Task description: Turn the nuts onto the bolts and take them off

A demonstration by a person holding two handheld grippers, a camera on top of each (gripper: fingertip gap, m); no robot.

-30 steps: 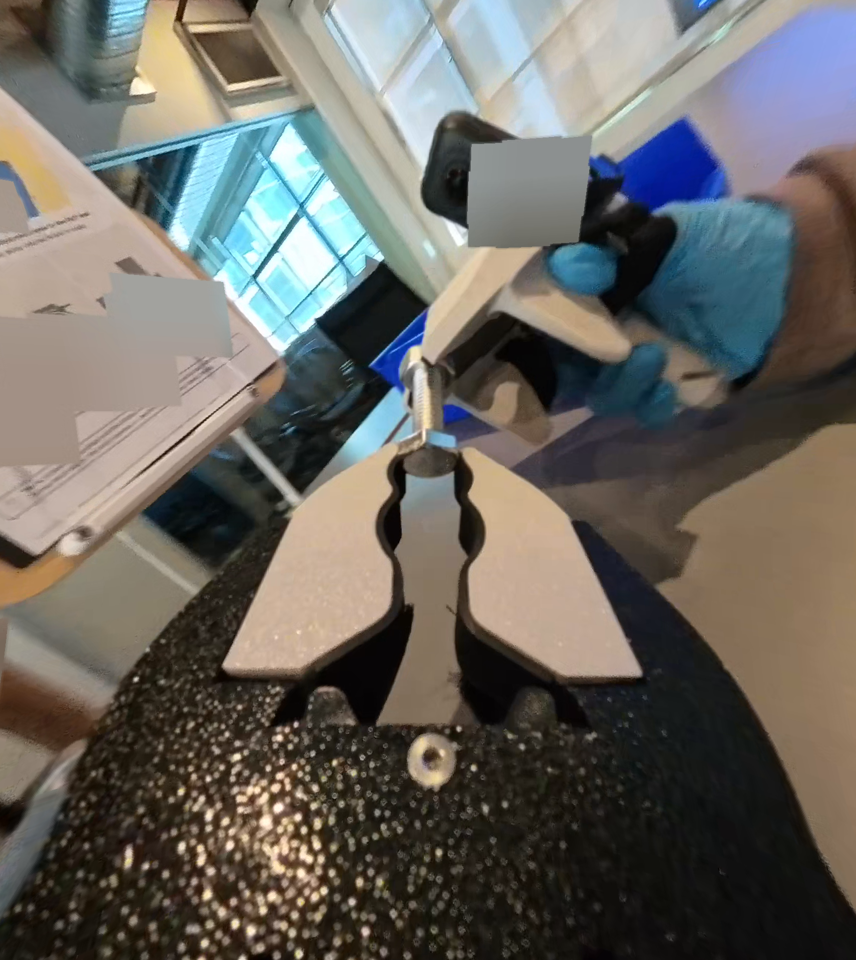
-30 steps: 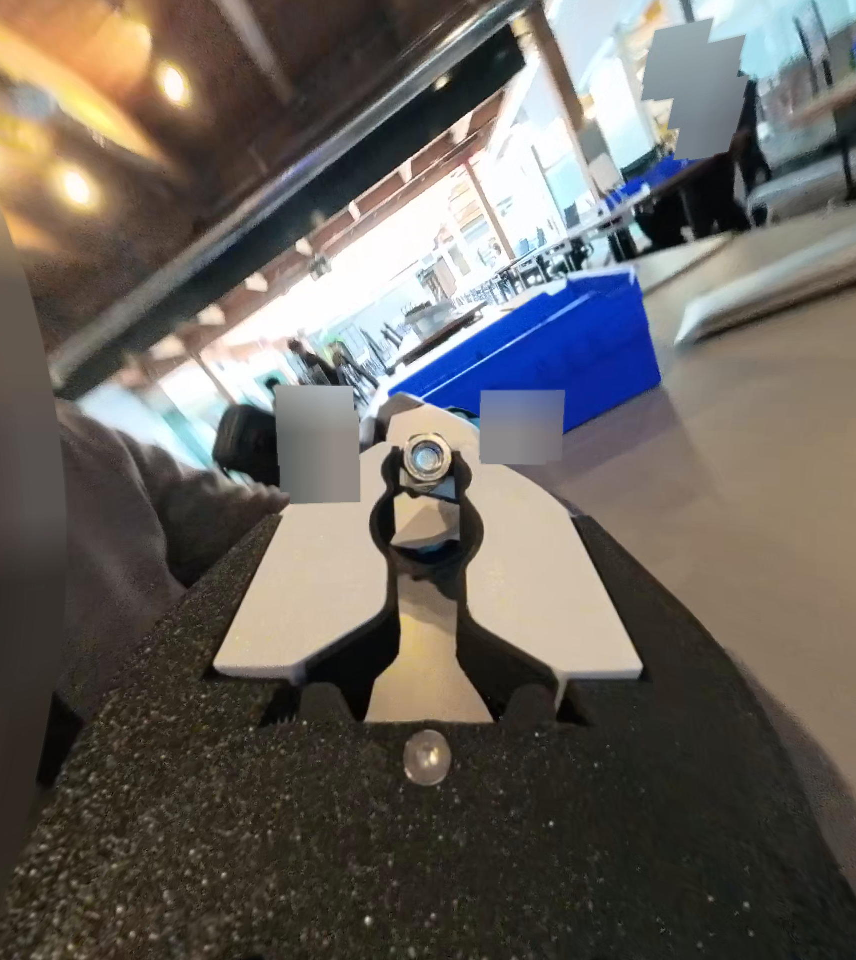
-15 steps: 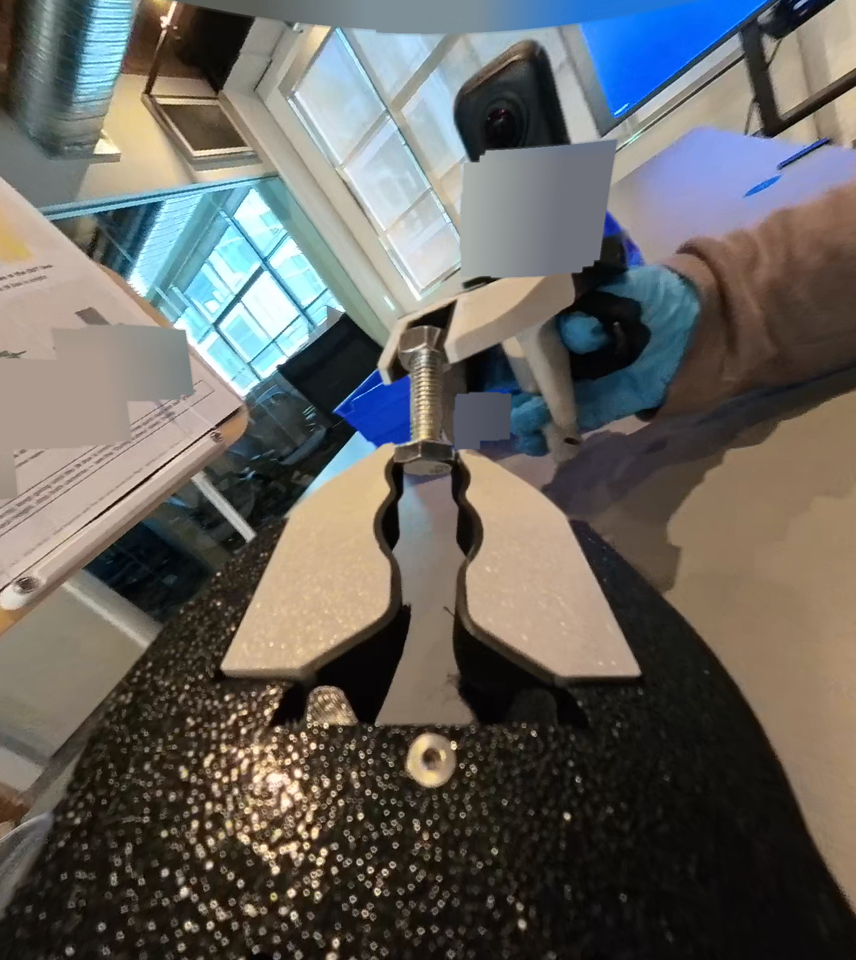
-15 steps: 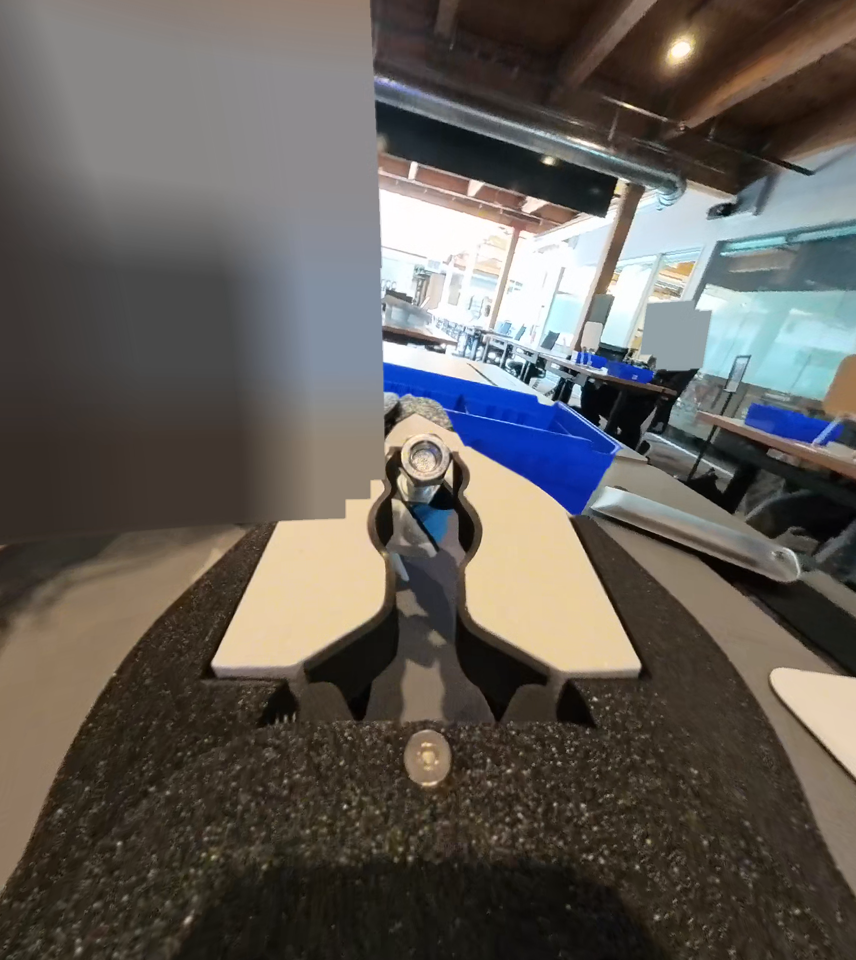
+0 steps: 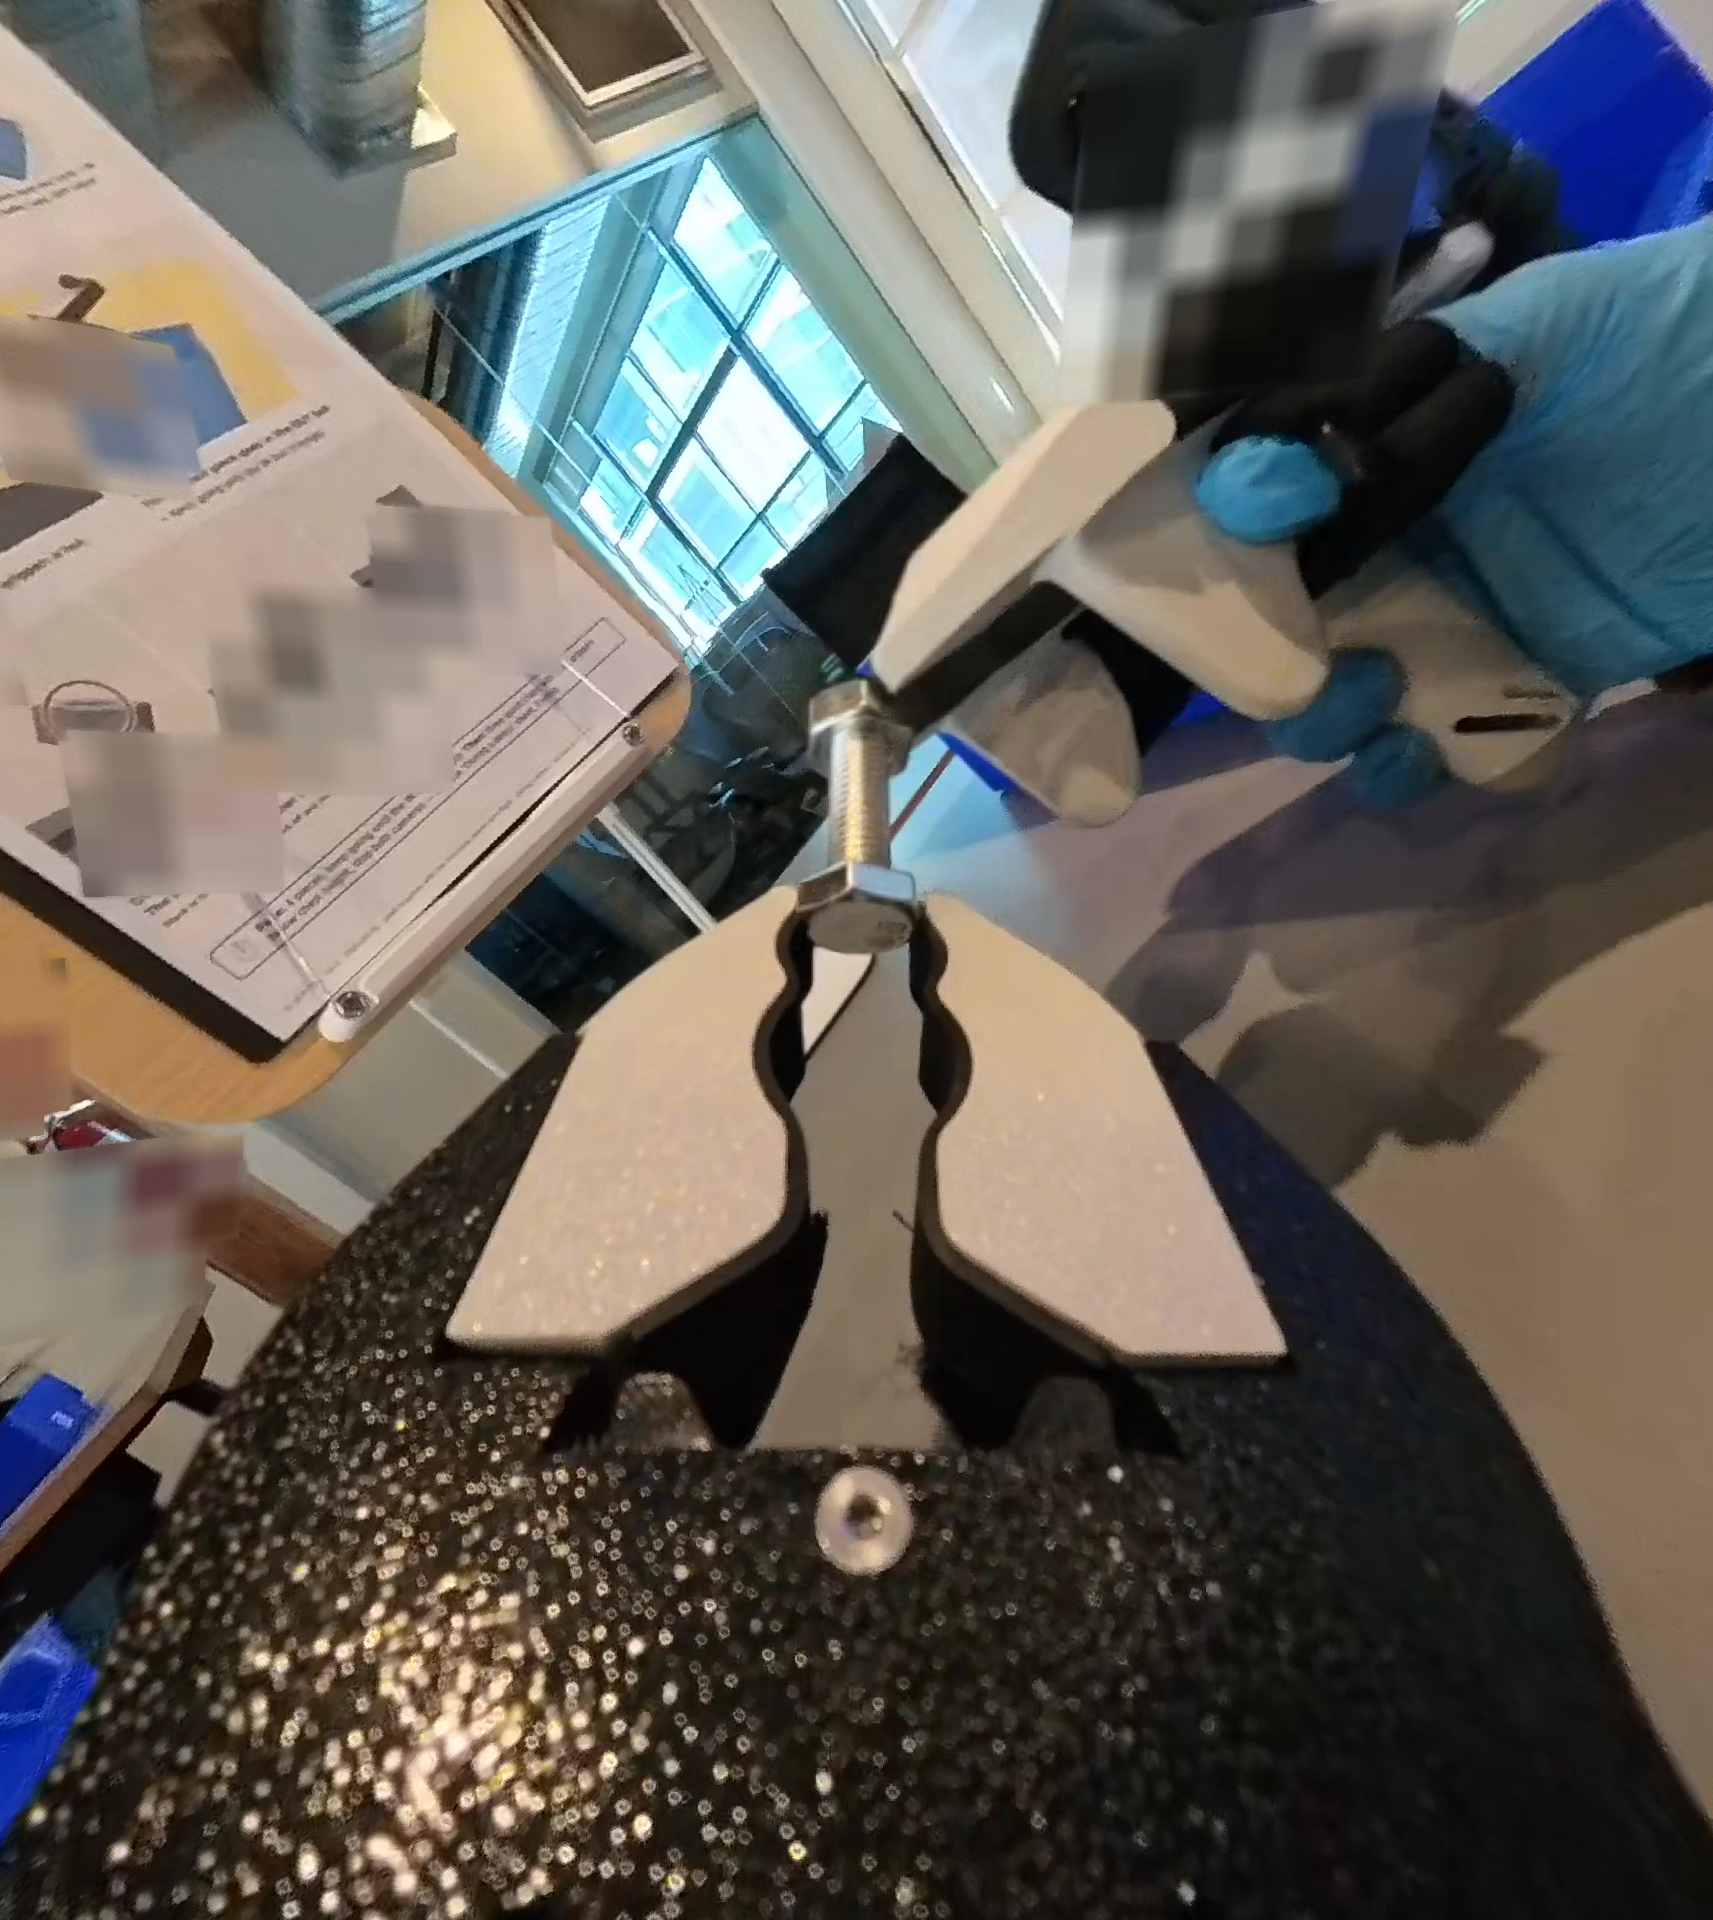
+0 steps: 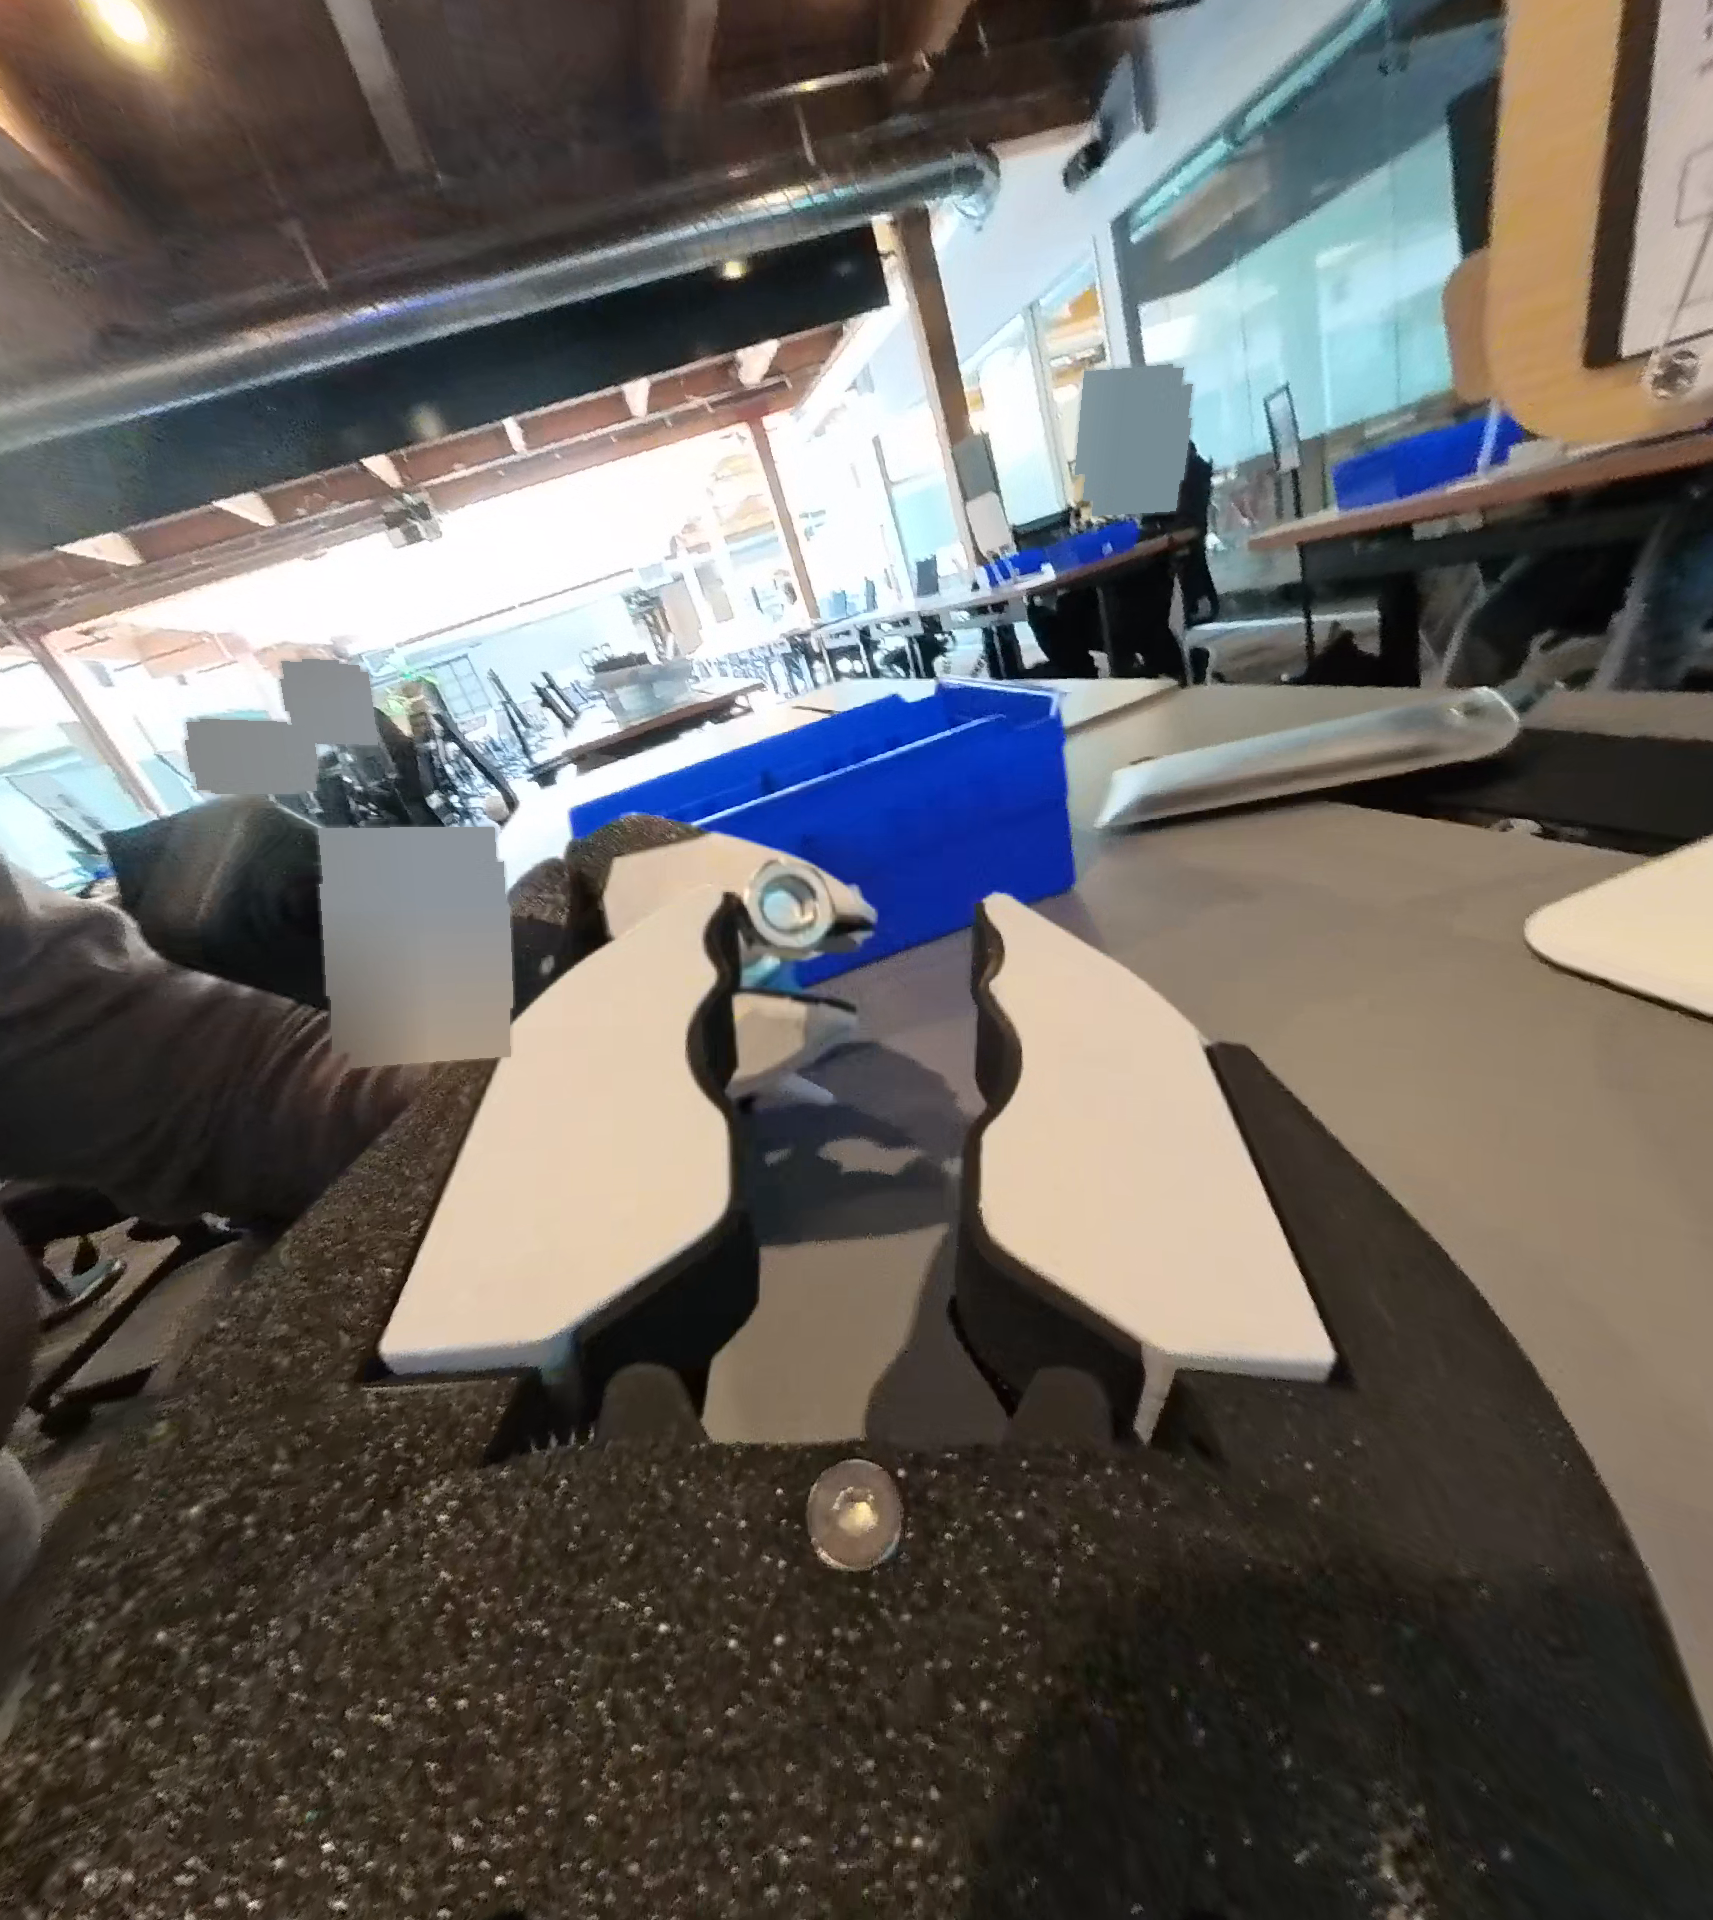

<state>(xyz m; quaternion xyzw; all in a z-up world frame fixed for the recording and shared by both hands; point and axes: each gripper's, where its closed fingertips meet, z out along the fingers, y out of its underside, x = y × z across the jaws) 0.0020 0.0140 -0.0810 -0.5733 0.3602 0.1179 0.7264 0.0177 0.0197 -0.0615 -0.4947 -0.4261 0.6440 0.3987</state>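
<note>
While the left gripper point(image 5: 857, 930) pinches the bolt point(image 5: 860, 792) by its hex head, tips closed on it, the threaded shank points away w/ the nut point(image 5: 857, 711) at its far end. Right gripper point(image 6: 847, 920) is spread wide, holding nothing; nut sits by its left fingertip point(image 6: 686, 925). Beyond: blue bin point(image 6: 893, 810) on the grey table point(image 6: 1351, 987).

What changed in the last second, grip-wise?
The right hand-held gripper opened: it was shut on the nut until half a second ago; now its fingers stand apart, the nut beside the left one. Unchanged: the left hand-held gripper stays shut on the bolt head, with the nut at the far end of the thread. Both views swung about.
</note>
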